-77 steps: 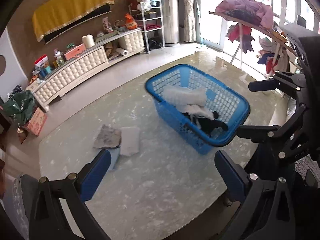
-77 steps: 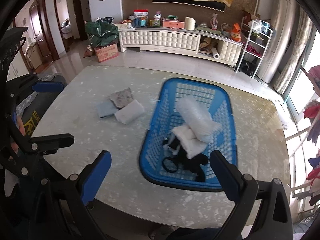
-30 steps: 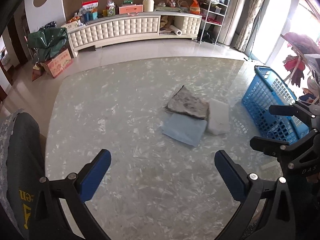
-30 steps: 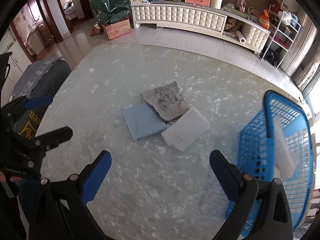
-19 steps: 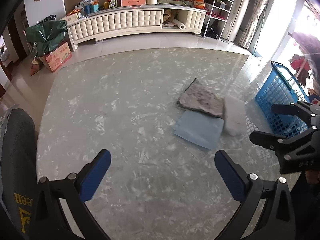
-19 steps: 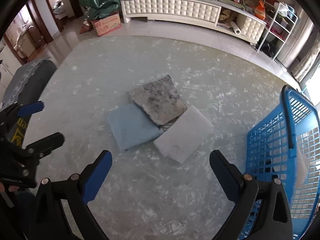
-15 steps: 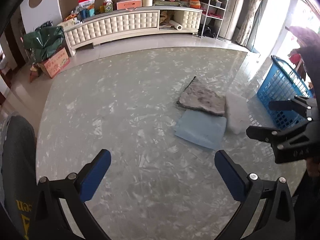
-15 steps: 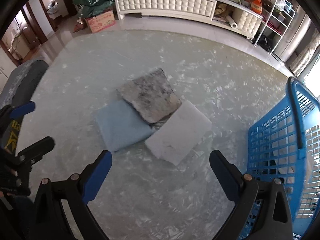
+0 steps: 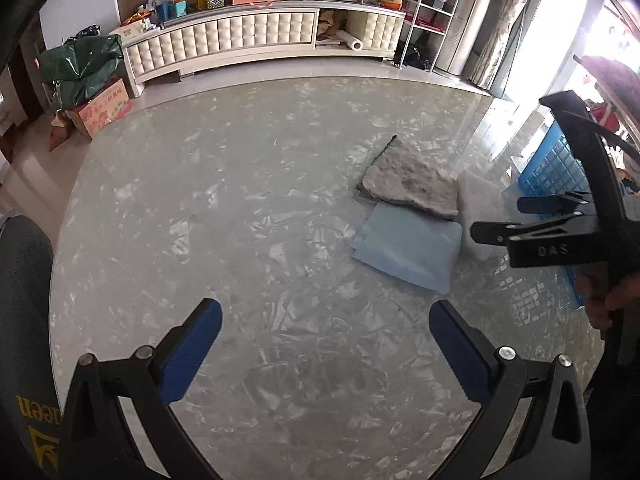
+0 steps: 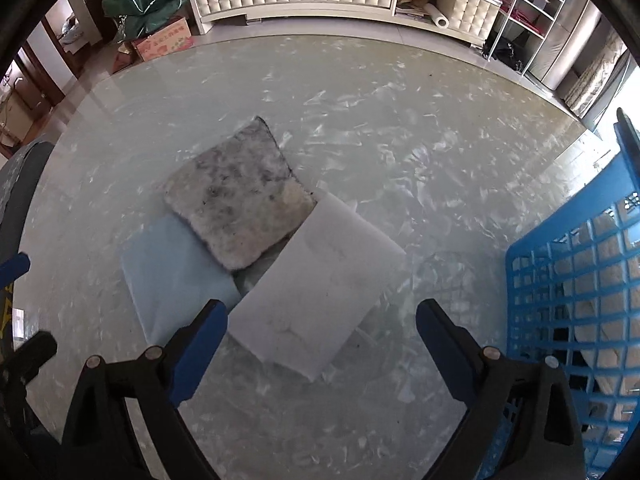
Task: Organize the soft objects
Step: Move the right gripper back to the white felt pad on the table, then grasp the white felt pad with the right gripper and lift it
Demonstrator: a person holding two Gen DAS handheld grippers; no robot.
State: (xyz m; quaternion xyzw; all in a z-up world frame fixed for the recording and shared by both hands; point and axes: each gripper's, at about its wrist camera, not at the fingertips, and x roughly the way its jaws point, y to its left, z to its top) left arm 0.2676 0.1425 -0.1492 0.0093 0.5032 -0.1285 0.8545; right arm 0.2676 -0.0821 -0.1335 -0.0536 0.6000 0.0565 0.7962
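Note:
Three folded cloths lie together on the pale marbled table [image 10: 400, 120]. A mottled grey fuzzy cloth [image 10: 238, 196] overlaps a light blue cloth [image 10: 172, 272] and touches a white cloth [image 10: 316, 284]. My right gripper [image 10: 322, 320] hangs open just above the near edge of the white cloth. The left wrist view shows the same grey cloth [image 9: 410, 182], blue cloth [image 9: 408, 246] and white cloth [image 9: 478, 200] ahead to the right. My left gripper [image 9: 326, 326] is open over bare table, well short of the cloths. The right gripper's black frame [image 9: 560, 236] is partly hiding the white cloth there.
A blue plastic laundry basket [image 10: 576, 280] with white and dark laundry inside stands at the table's right edge, close to my right gripper. A dark chair back [image 9: 20, 280] sits at the table's left. A cream sideboard [image 9: 256, 36] stands beyond the table.
Both grippers swung away from the basket toward the folded cloths. The right gripper has moved closer and lower over the white cloth. Both stayed open.

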